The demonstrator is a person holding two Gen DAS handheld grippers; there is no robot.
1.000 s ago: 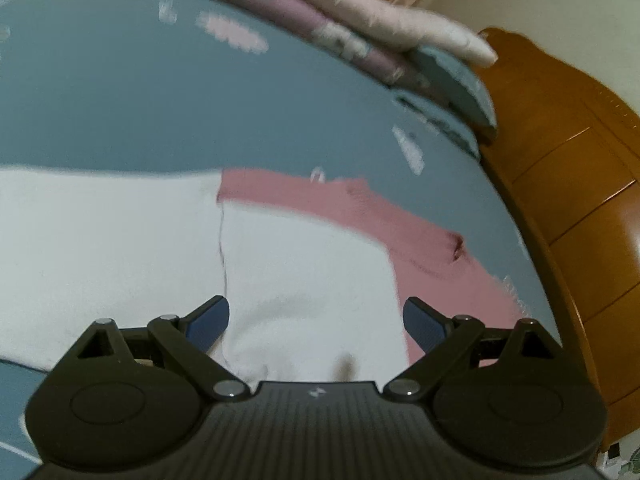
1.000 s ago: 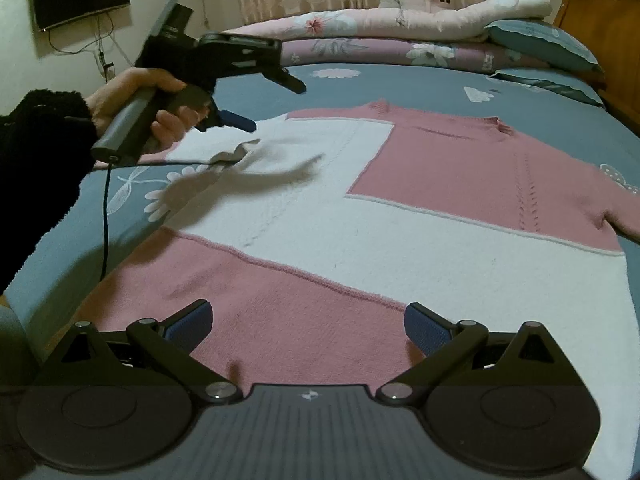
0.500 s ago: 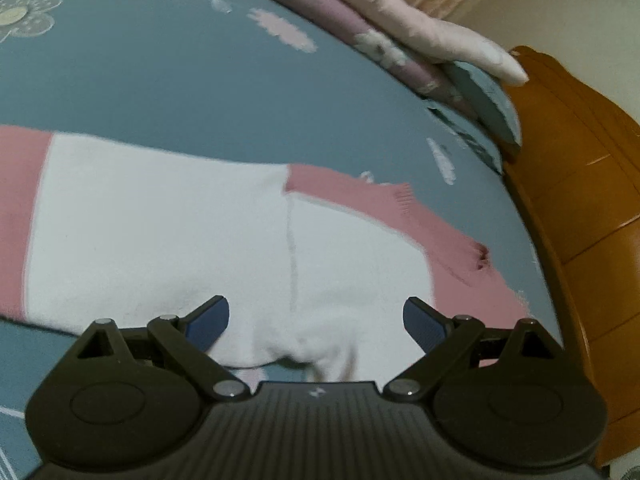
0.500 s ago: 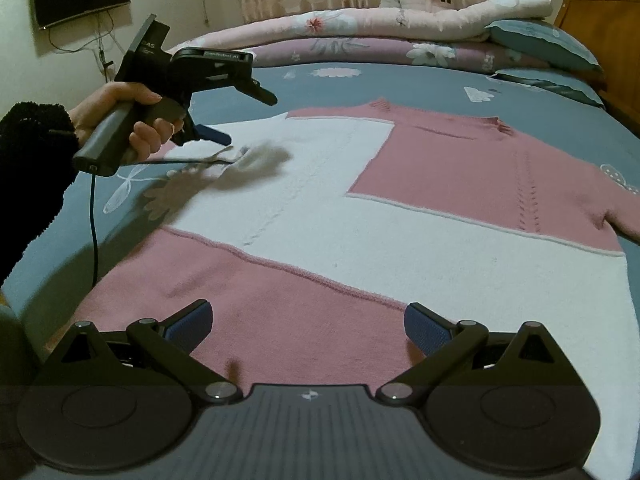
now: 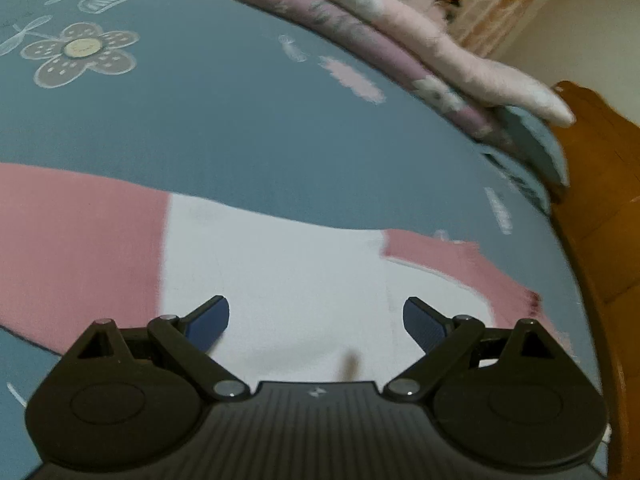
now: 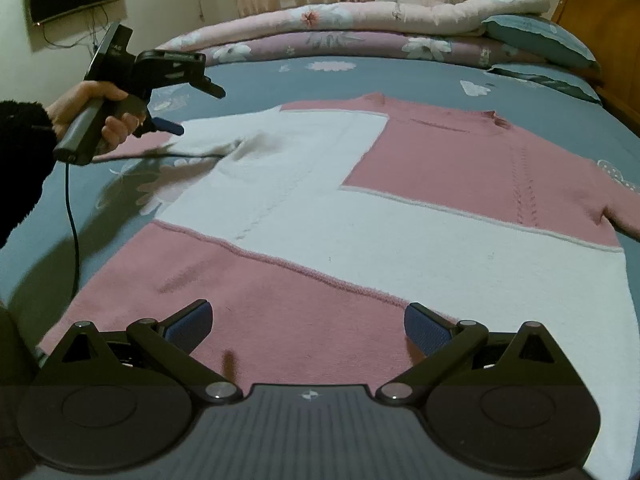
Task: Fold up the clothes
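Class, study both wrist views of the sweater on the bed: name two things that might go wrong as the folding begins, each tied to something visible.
1. The left claw hangs open over the white sleeve of the sweater; a shallow pinch may slip off the knit.
2. Its cable dangles beside the pink hem and might snag or drag the fabric.

No legible text, brand or number anywhere. Only a small white emblem, wordless, on the ribbed body of the left gripper (image 5: 316, 322) and of the right gripper (image 6: 308, 326); pale marks on the left gripper's rear plate, too blurred to read.
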